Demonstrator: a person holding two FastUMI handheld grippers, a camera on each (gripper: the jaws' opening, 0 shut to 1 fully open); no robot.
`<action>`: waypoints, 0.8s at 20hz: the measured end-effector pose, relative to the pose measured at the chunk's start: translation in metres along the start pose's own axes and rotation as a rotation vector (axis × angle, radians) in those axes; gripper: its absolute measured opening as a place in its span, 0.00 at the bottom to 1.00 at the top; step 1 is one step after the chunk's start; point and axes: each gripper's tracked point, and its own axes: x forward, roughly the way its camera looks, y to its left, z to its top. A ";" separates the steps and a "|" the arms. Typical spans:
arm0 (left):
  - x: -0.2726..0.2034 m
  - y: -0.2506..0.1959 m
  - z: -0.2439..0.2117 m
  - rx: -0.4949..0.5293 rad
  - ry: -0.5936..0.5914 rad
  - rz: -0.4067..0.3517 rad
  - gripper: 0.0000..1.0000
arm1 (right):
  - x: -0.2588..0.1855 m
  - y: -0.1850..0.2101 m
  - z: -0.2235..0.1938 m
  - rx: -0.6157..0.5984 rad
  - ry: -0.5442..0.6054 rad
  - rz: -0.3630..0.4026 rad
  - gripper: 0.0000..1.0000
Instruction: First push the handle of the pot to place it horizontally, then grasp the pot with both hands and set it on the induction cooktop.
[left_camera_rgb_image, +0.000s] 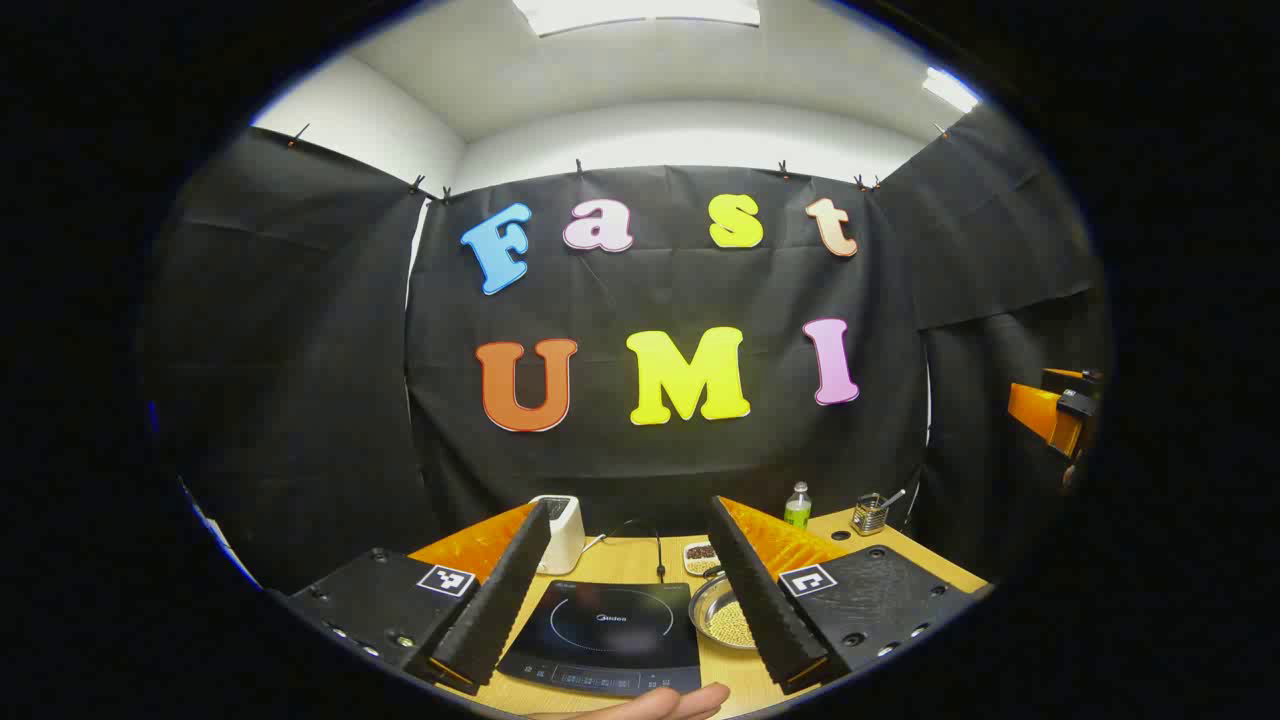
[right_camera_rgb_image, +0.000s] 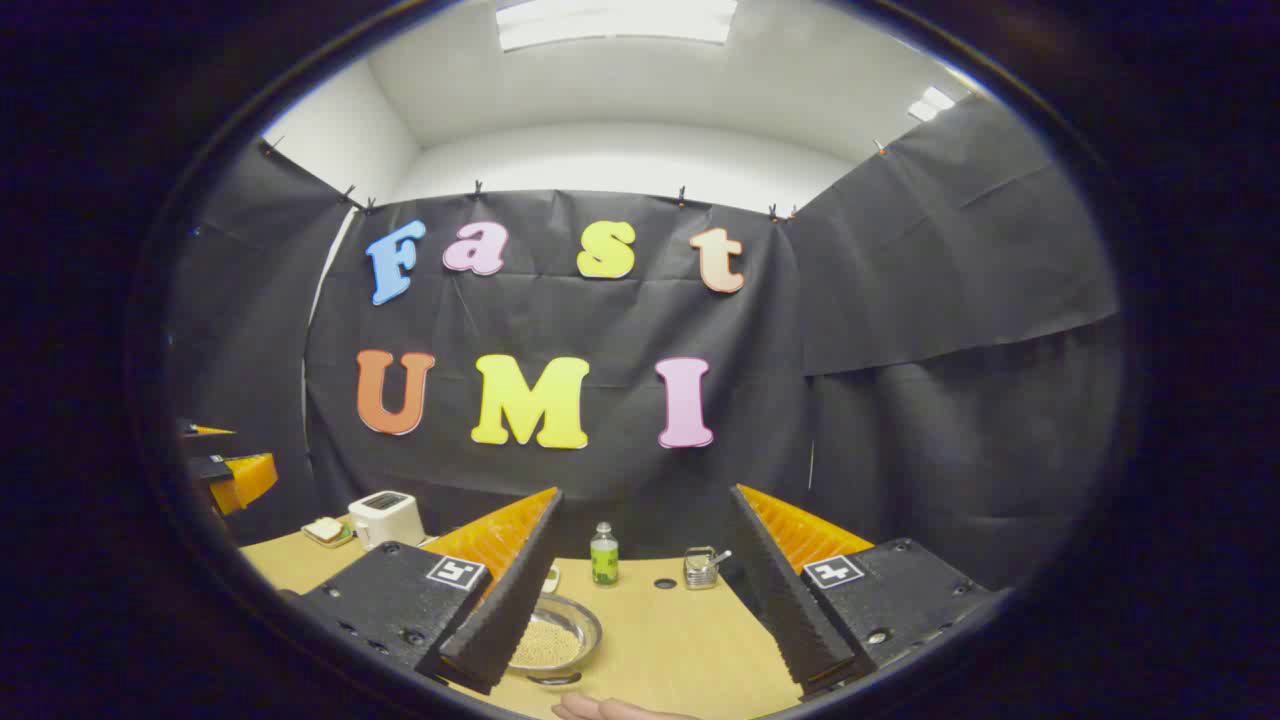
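In the left gripper view I am looking along my left gripper (left_camera_rgb_image: 626, 590), whose two black fingers are standing wide apart with nothing between them, hovering above the wooden table (left_camera_rgb_image: 630, 553). Between the fingers the black induction cooktop (left_camera_rgb_image: 612, 632) is lying flat on the table, and just beside its right edge a metal pot (left_camera_rgb_image: 727, 617), shallow and holding pale grains, is sitting partly behind my right-hand finger; I cannot tell how its handle is lying. Behind the cooktop a white toaster (left_camera_rgb_image: 560, 530) is standing, with a small dish of dark bits (left_camera_rgb_image: 701, 556), a green bottle (left_camera_rgb_image: 797, 507) and a glass jar with a spoon (left_camera_rgb_image: 871, 514) farther back. A bare hand (left_camera_rgb_image: 668, 704) is showing at the bottom edge. At the far right the other gripper (left_camera_rgb_image: 1055, 412) is showing, orange and black, well apart. In the right gripper view my right gripper (right_camera_rgb_image: 640, 590) is likewise spread open and gripping nothing. The pot (right_camera_rgb_image: 555, 635) is resting on the table (right_camera_rgb_image: 680, 640) beside my left-hand finger, touching neither. The bottle (right_camera_rgb_image: 603, 555) and jar (right_camera_rgb_image: 702, 568) are standing behind, the toaster (right_camera_rgb_image: 385, 517) off to the left.
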 end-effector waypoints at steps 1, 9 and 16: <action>0.000 0.001 0.001 -0.002 0.001 -0.002 0.84 | 0.001 0.001 -0.001 -0.002 0.010 0.008 0.98; -0.001 0.011 0.000 0.002 0.000 0.010 0.94 | 0.006 0.000 -0.004 -0.019 0.037 0.002 0.98; -0.003 0.016 -0.007 -0.007 0.002 0.011 0.94 | 0.011 0.009 -0.015 -0.026 0.061 0.019 0.98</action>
